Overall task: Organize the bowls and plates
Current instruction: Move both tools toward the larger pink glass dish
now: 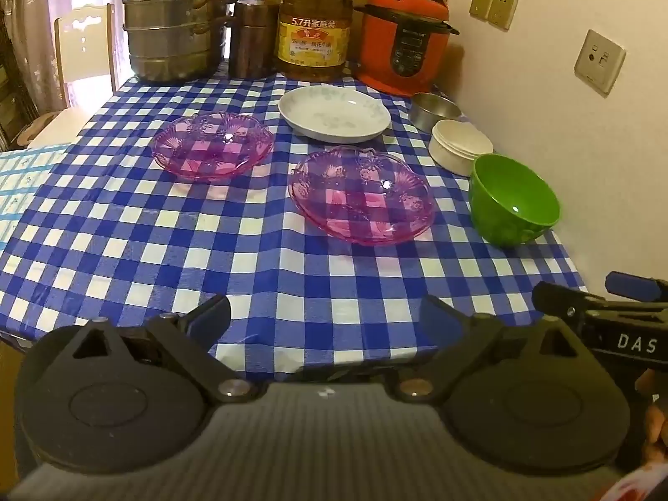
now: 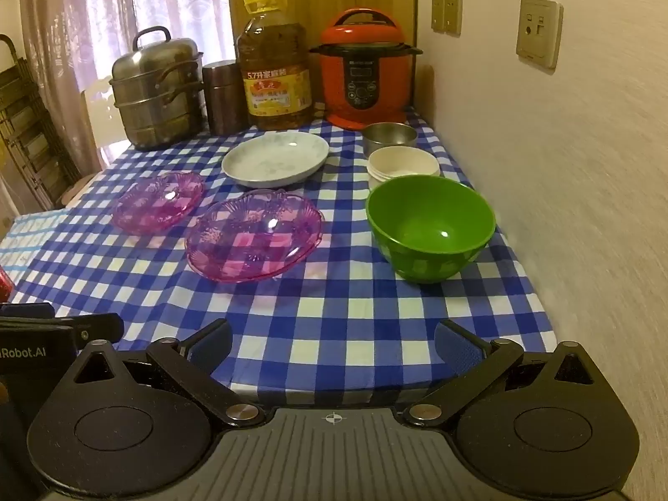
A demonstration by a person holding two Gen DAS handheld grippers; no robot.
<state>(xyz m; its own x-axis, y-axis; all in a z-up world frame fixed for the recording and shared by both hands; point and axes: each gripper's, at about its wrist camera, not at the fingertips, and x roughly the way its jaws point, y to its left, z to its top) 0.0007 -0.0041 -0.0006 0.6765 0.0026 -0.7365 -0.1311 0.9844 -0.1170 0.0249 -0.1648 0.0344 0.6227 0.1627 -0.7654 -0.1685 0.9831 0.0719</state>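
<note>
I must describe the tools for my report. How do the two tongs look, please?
Both are matte black plastic. The left tongs and right tongs each have two round discs, silver pivot screws, a ribbed grey middle body and blue finger pads. White lettering marks their sides: "DAS" on the right, "Robot.AI" on the left. No cables show.

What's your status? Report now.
Left gripper and right gripper open, empty. Plates and bowls untouched on table. Nothing blocking.

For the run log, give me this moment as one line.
left gripper: open, empty | right gripper: open, empty | green bowl, pink dishes, white plate: untouched
</note>
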